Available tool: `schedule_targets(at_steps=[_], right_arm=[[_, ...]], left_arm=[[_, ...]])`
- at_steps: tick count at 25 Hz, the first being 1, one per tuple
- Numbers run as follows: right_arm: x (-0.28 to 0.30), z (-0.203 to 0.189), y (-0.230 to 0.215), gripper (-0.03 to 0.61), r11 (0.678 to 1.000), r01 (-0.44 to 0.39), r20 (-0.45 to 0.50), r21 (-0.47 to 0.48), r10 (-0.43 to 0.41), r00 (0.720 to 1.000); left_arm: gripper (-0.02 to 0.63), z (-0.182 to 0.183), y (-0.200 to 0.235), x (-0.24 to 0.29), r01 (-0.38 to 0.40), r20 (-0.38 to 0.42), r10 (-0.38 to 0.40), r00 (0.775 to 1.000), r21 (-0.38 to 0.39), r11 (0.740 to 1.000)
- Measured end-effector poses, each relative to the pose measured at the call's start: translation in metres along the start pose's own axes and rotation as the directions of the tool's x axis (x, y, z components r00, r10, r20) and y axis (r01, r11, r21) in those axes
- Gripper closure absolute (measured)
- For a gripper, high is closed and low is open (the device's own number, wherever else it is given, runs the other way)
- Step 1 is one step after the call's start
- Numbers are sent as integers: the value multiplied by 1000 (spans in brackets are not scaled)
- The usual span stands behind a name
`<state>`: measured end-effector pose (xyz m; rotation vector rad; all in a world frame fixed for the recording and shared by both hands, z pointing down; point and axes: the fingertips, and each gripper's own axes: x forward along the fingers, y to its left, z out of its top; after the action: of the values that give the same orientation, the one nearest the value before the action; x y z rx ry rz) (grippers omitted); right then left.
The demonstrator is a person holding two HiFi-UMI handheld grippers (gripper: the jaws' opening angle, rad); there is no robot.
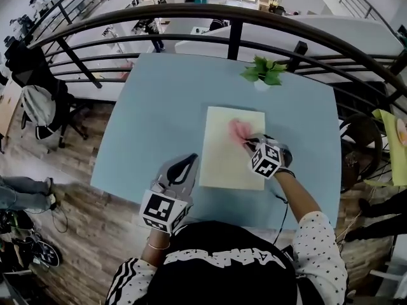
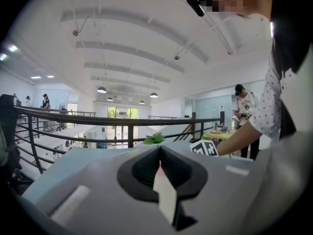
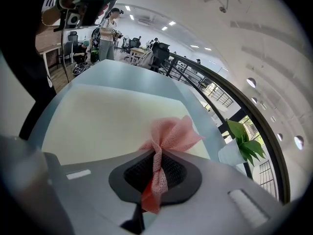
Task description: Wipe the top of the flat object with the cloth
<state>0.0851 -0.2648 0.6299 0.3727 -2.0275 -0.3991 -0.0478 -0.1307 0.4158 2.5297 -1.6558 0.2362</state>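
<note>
A pale yellow flat board [image 1: 222, 161] lies in the middle of a light blue table [image 1: 156, 116]. A pink cloth [image 1: 239, 131] rests bunched on the board's upper right part, and my right gripper [image 1: 252, 141] is shut on it just above the board. In the right gripper view the cloth [image 3: 173, 133] is pinched between the jaws and fans out over the board [image 3: 107, 116]. My left gripper [image 1: 183, 168] hovers by the board's lower left edge, shut with nothing held. In the left gripper view its jaws meet at the tips [image 2: 160, 149].
A small green plant in a white pot [image 1: 263, 73] stands at the table's far edge, beyond the board. A dark metal railing [image 1: 235, 18] curves round the far and right sides. A yellow side table [image 1: 391, 142] sits to the right. The near table edge is close to the person's body.
</note>
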Motion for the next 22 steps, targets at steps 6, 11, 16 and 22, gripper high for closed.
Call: schedule_targets(at_steps=[6, 11, 16, 22], right_arm=[[-9, 1, 18, 572, 1000, -16, -6, -19, 16, 1000], [-18, 2, 35, 572, 999, -38, -7, -5, 38, 999], [-26, 1, 50, 572, 998, -55, 2, -6, 55, 998], [-35, 5, 68, 572, 993, -77, -28, -92, 75, 997]], left_arm=[[614, 3, -7, 9, 48, 10, -48, 999, 6, 999], [614, 1, -10, 12, 76, 1, -76, 997, 2, 997], [614, 2, -16, 18, 107, 2, -107, 994, 5, 994], [614, 8, -17, 24, 135, 15, -135, 991, 5, 991]])
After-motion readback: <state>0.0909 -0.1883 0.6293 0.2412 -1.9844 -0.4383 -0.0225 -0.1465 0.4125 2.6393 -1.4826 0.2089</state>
